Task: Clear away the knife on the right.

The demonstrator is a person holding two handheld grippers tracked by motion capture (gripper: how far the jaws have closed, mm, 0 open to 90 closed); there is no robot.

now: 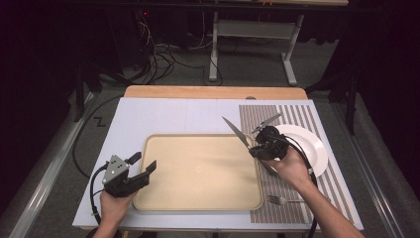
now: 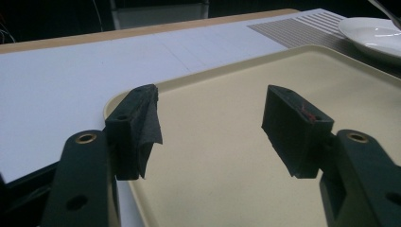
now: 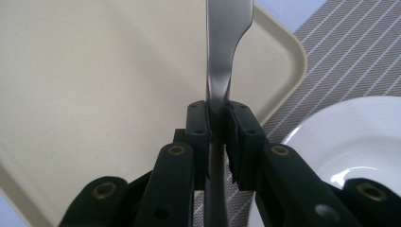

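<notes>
Near edge, lower left of the high view: the left hand-held gripper (image 1: 143, 166) is held at the tray's left rim, jaws spread wide, nothing between them. In the left gripper view the two black pads (image 2: 142, 124) are seen well apart over the tray (image 2: 222, 156).

Lower right of the high view: a fork (image 1: 283, 200) is left lying on the striped placemat (image 1: 307, 198), just beside the tray's (image 1: 198, 171) right edge.

Mid right: the right hand-held gripper (image 1: 258, 147) is clamped on a table knife (image 1: 236, 131). The blade is pointed up and to the left, over the tray's upper right corner. In the right gripper view the pads (image 3: 236, 137) are pressed on the knife (image 3: 222, 56) near where handle meets blade.

Farther right: a white plate (image 1: 317, 148) is set on the placemat, partly behind the hand.

Handling judgement: the knife is taken as stiff, smooth steel, fairly light, likely slippery and prone to pivot between the pads. A hold close to the balance point, flat faces against the pads, is judged best. Not fragile, but the plate is, so contact is to be avoided.

Far: the white table top (image 1: 163, 116), a wooden strip behind it.
</notes>
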